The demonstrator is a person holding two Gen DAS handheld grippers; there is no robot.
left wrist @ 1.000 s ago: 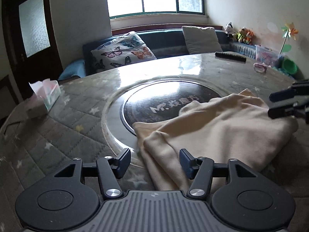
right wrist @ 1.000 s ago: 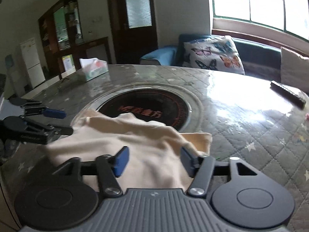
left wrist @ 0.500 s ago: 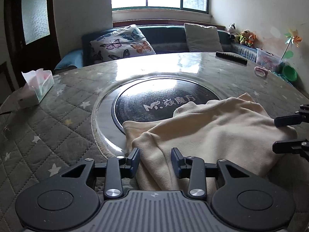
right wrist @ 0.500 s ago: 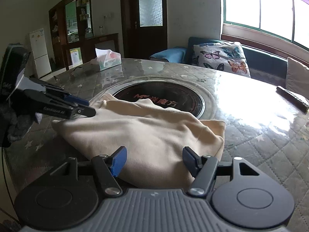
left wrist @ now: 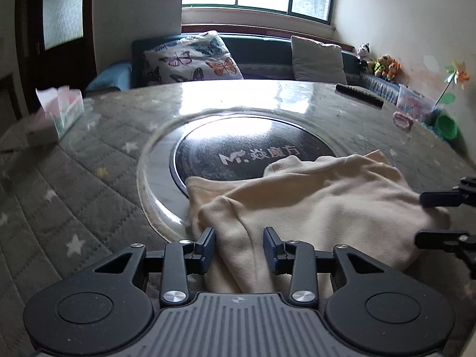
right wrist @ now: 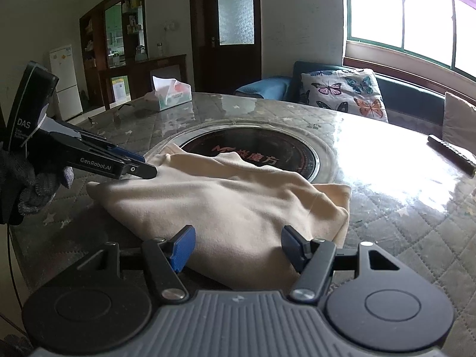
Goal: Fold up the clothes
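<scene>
A cream garment [left wrist: 312, 205] lies folded in a loose bundle on the round table, partly over the black centre disc [left wrist: 250, 148]. It also shows in the right wrist view [right wrist: 226, 205]. My left gripper [left wrist: 239, 248] is open with its jaws either side of the garment's near edge, cloth between them. From the right wrist view my left gripper [right wrist: 139, 166] sits at the garment's left corner. My right gripper [right wrist: 236, 251] is open over the garment's other end. In the left wrist view my right gripper [left wrist: 425, 220] stands at the right, jaws apart.
A tissue box [left wrist: 62, 110] stands at the table's far left, also in the right wrist view [right wrist: 172, 92]. A remote [left wrist: 358, 95] and a pink object [left wrist: 403, 120] lie at the far right. A sofa with a butterfly cushion [left wrist: 190, 59] lies behind the table.
My left gripper's jaws narrowed from wide open and moved onto the garment's near edge. My right gripper drew back slightly and stays open. The garment lies flatter.
</scene>
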